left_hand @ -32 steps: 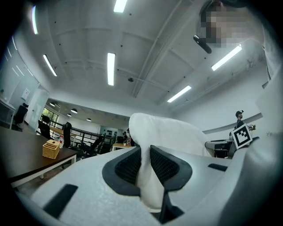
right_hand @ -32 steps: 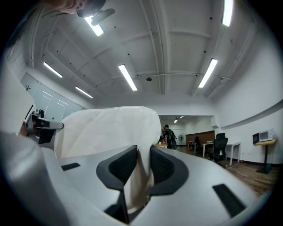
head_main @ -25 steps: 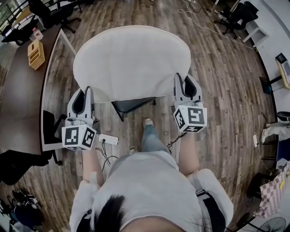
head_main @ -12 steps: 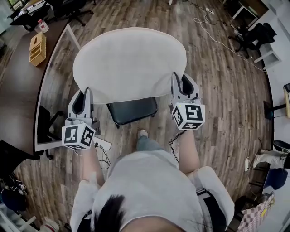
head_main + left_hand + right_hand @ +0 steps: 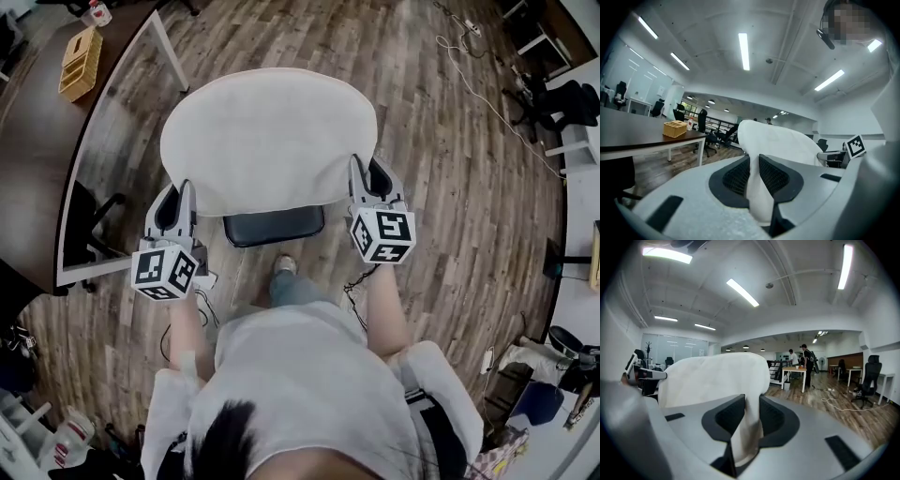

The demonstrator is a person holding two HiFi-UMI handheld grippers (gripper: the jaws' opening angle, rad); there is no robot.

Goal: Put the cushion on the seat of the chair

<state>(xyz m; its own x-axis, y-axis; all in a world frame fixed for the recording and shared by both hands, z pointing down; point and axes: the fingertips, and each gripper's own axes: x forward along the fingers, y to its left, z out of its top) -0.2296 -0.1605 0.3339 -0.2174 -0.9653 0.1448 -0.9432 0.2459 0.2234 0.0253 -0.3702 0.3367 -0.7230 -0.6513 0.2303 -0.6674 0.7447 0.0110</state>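
Moved since earlier: left gripper [image 5: 175, 195] and right gripper [image 5: 371, 176], drawn in over the black padded chair seat [image 5: 274, 225]. Each is clamped on an edge fold of the round cream fabric cushion [image 5: 272, 141], which is held above that seat, seemingly clear of it. Risk: a thin fold slips and the cushion drops askew.

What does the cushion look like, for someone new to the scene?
Over the wood floor, find the black chair seat at centre. Above it the left hand-held gripper and right hand-held gripper hold the cushion by its near edge. It's the only large, pale, rounded pad.
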